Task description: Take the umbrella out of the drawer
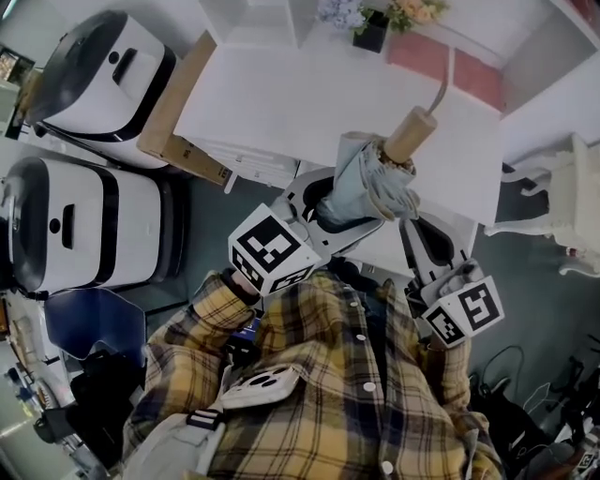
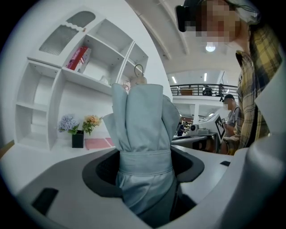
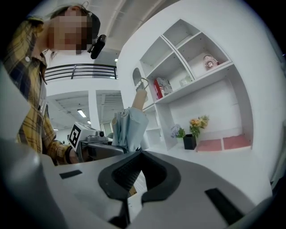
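Note:
A folded pale-blue umbrella (image 1: 361,192) with a wooden handle (image 1: 410,134) stands nearly upright above the front edge of the white desk (image 1: 309,103). My left gripper (image 1: 328,214) is shut on its cloth just below the strap. In the left gripper view the umbrella (image 2: 143,134) fills the gap of that gripper (image 2: 145,172). My right gripper (image 1: 427,246) hangs just to the right, apart from the umbrella, jaws together and empty. From the right gripper (image 3: 136,179) view the umbrella (image 3: 128,127) shows at the left. No drawer can be made out.
Two white, dark-lidded appliances (image 1: 103,66) (image 1: 75,220) stand on the floor at left, beside a cardboard box (image 1: 178,112). A flower pot (image 1: 375,23) and pink mats (image 1: 422,56) sit at the desk's back. White shelving (image 2: 80,67) rises behind. A white chair (image 1: 572,206) is at right.

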Demonstrator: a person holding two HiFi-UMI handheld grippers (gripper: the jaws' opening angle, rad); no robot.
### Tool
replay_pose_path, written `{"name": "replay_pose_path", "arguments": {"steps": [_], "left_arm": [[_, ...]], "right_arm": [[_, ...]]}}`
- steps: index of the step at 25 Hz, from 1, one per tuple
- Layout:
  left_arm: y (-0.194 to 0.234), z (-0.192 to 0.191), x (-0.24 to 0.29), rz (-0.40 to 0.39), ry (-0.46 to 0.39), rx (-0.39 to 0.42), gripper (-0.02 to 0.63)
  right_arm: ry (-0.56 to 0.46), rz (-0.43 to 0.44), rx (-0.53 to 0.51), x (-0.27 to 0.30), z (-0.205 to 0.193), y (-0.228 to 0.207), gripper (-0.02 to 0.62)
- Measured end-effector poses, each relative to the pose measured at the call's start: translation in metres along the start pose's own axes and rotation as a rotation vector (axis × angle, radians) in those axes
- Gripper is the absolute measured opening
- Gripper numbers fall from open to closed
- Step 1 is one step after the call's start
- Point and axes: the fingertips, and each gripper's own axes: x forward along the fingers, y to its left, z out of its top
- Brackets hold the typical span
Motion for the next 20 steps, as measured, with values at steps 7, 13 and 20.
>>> {"name": "replay_pose_path", "arguments": {"steps": [7, 13, 20], "left_arm": [[0.000, 0.001, 0.002, -0.022, 0.002, -0.011, 0.321], [-0.002, 0.004, 0.001, -0.037, -0.003, -0.008, 0.321], [-0.001, 0.001, 0.002, -0.045, 0.006, -0.007, 0.321]], "right_arm": [[-0.003, -0.038, 0.015, 0.000, -0.004, -0.009, 0.017], [0.010, -0.041, 0.019, 0.002, -0.008, -0.010, 0.017], [0.014, -0.051, 0.022, 0.004, -0.009, -0.013, 0.017]]}}
